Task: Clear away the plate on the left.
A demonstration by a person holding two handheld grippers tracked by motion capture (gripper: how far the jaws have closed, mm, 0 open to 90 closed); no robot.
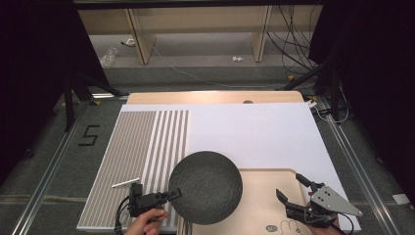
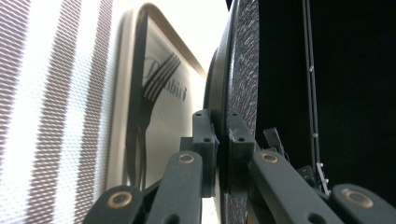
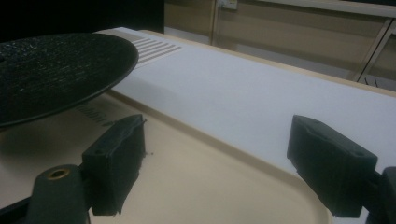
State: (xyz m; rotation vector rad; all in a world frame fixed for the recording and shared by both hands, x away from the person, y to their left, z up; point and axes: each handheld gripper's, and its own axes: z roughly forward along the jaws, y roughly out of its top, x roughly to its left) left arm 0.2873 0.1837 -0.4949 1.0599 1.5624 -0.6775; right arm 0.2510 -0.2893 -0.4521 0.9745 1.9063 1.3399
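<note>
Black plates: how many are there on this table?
1. The black plate is held at its left rim by the left gripper, partly over the beige tray. None other visible.

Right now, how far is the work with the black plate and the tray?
Done: the left gripper is shut on the rim of the black plate and holds it lifted above the tray, as the right gripper view shows. In hand: carrying the plate over the tray's left part. Left: probably setting it down flat and letting go. The right gripper is open above the tray and holds nothing.

A lab: floor rails point(image 1: 46, 176), loose cables point(image 1: 293, 44), black curtains point(image 1: 34, 58).
</note>
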